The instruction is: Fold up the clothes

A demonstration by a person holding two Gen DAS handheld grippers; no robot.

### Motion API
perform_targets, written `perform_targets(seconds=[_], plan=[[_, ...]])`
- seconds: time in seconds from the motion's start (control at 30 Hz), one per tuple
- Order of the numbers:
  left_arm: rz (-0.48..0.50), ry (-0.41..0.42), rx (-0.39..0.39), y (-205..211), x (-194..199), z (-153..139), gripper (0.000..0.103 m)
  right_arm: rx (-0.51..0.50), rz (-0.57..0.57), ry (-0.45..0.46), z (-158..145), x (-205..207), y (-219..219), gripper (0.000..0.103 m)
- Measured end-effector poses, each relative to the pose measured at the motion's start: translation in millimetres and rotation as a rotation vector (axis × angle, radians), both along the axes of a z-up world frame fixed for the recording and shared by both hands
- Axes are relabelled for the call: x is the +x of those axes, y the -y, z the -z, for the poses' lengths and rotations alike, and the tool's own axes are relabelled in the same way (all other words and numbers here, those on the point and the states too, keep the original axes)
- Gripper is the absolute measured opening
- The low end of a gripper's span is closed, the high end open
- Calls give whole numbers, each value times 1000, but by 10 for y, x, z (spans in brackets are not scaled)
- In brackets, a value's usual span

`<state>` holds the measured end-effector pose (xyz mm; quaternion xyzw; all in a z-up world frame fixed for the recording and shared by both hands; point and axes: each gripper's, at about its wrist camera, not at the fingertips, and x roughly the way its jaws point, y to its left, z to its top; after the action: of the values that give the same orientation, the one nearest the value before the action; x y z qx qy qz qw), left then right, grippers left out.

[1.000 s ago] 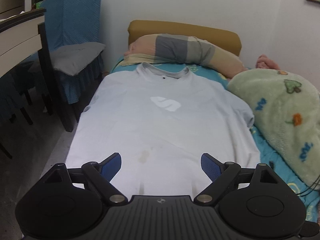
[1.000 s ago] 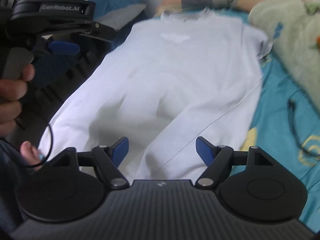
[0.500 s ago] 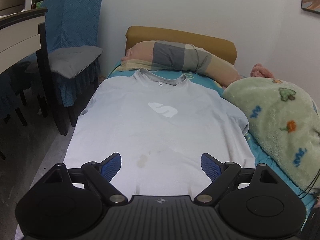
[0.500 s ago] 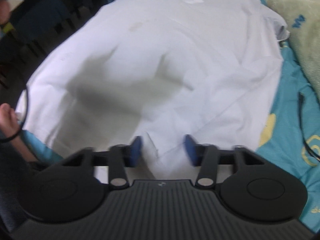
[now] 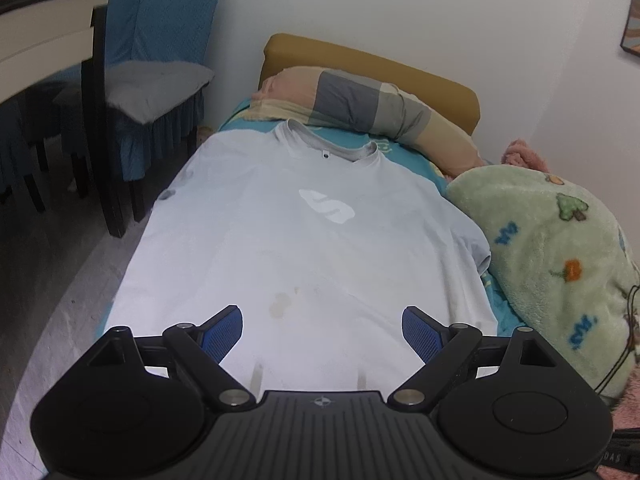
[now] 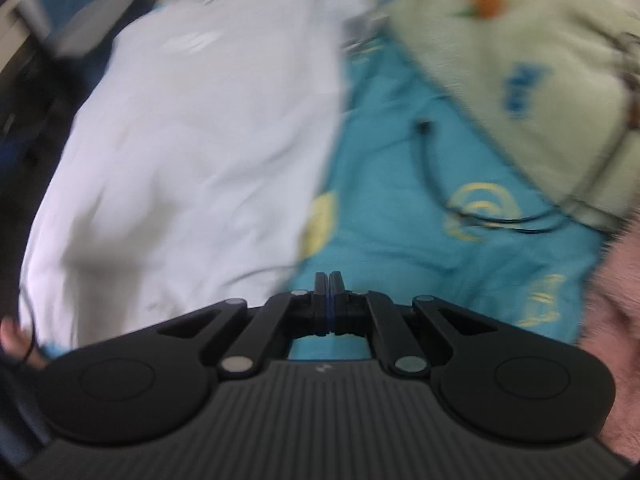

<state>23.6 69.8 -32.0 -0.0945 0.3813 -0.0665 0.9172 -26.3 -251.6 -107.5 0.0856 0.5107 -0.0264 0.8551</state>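
A pale white T-shirt (image 5: 304, 240) with a white chest logo lies flat, face up, on a teal bed sheet, collar at the far end. My left gripper (image 5: 322, 326) is open and empty, held over the shirt's near hem. The shirt also shows blurred in the right wrist view (image 6: 192, 128). My right gripper (image 6: 329, 284) is shut with its blue pads together, just beside the shirt's near right edge over the teal sheet (image 6: 400, 220). I see no cloth between the pads.
A green fleece blanket (image 5: 560, 256) is heaped along the bed's right side. A striped pillow (image 5: 360, 104) lies against the tan headboard. A blue-covered chair (image 5: 152, 92) stands left of the bed. A black cable (image 6: 460, 200) lies on the sheet.
My right gripper closed fully and swung right, from over the shirt to its right edge. My left gripper stayed open and rose or tilted slightly, showing more of the wall.
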Motion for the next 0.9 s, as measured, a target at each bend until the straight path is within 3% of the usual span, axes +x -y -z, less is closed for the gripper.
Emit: perform_targets(seconds=[0.07, 0.17, 0.2, 0.23, 0.27, 0.3, 0.43, 0.6, 0.67, 0.73, 0.9], plan=[[-1, -16, -16, -9, 2, 22, 89, 60, -4, 32, 4, -8, 22, 6], [-5, -29, -8, 6, -10, 50, 89, 108, -84, -13, 117, 36, -249, 13], [-7, -33, -1, 15, -16, 58, 89, 104, -116, -14, 153, 46, -387, 31], [-9, -34, 11, 26, -22, 68, 89, 102, -147, -11, 187, 53, -522, 62], [-11, -36, 23, 37, -28, 78, 89, 111, -174, -1, 209, 63, -625, 73], [-12, -37, 27, 44, -28, 84, 89, 127, -200, 15, 215, 72, -713, 75], [-17, -38, 36, 62, -12, 99, 89, 135, -297, 43, 285, 135, -1036, 72], [-17, -44, 30, 59, 33, 124, 89, 45, -432, -34, 606, 212, -1389, 61], [-16, -50, 30, 58, 47, 142, 89, -1, -440, -52, 654, 242, -1414, 43], [-12, -53, 24, 53, 50, 147, 89, -30, -431, -56, 606, 262, -1359, 6], [0, -44, 7, 59, 38, 125, 89, -49, -304, -87, 291, 192, -774, 6]])
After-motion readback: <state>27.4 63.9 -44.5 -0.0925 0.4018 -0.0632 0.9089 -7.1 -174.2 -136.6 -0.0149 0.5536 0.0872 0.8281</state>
